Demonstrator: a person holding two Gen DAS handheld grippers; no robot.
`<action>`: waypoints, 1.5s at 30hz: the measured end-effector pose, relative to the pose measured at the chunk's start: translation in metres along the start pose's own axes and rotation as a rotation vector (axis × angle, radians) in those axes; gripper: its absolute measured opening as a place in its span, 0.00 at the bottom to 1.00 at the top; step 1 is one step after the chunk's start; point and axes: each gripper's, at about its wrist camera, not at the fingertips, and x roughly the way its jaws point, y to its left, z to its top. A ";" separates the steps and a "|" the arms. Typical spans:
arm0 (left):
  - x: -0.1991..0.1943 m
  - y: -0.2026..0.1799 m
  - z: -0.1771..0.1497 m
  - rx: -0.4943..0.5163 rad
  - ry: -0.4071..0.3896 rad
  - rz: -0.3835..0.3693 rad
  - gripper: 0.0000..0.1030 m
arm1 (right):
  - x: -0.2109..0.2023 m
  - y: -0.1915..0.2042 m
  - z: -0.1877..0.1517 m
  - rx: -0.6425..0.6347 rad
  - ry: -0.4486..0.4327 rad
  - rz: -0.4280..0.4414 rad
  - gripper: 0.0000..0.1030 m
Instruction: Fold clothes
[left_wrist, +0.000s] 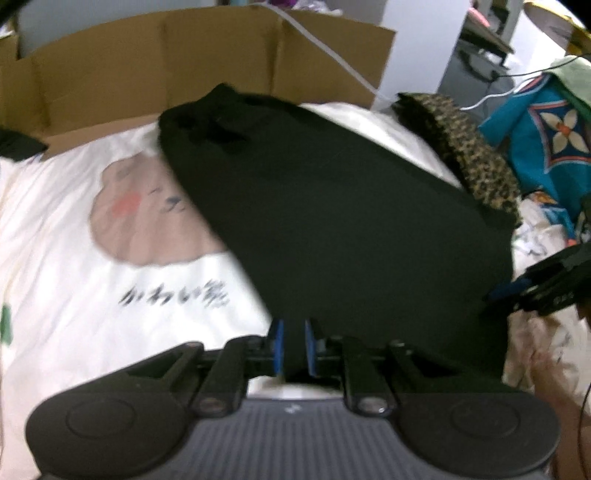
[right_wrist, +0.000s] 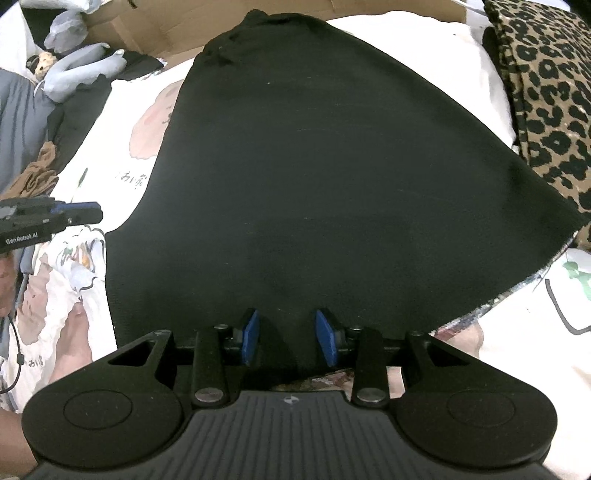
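Note:
A black garment (left_wrist: 332, 206) lies spread on a white printed bed cover (left_wrist: 74, 266); it fills the right wrist view (right_wrist: 325, 177) too. My left gripper (left_wrist: 294, 349) is shut on the garment's near edge, the black cloth pinched between its blue pads (left_wrist: 277, 347). My right gripper (right_wrist: 289, 338) is open, its blue pads (right_wrist: 328, 338) apart on either side of the garment's near hem. The left gripper also shows at the left of the right wrist view (right_wrist: 79, 212). The right gripper shows at the right edge of the left wrist view (left_wrist: 517, 291).
A leopard-print cloth (right_wrist: 546, 96) lies right of the black garment, also in the left wrist view (left_wrist: 465, 147). A cardboard box (left_wrist: 184, 66) stands behind. A grey plush toy (right_wrist: 74, 66) and dark clothes lie far left. A teal patterned fabric (left_wrist: 546, 140) is at right.

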 end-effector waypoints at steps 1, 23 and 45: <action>0.000 -0.003 0.001 -0.002 -0.005 -0.022 0.14 | -0.001 0.000 0.000 0.001 0.001 0.000 0.40; 0.040 -0.022 -0.029 0.000 0.182 -0.127 0.30 | -0.004 -0.025 0.006 0.104 -0.042 -0.016 0.40; 0.048 0.034 -0.009 -0.359 0.101 -0.215 0.47 | -0.007 -0.032 0.010 0.104 -0.040 -0.056 0.40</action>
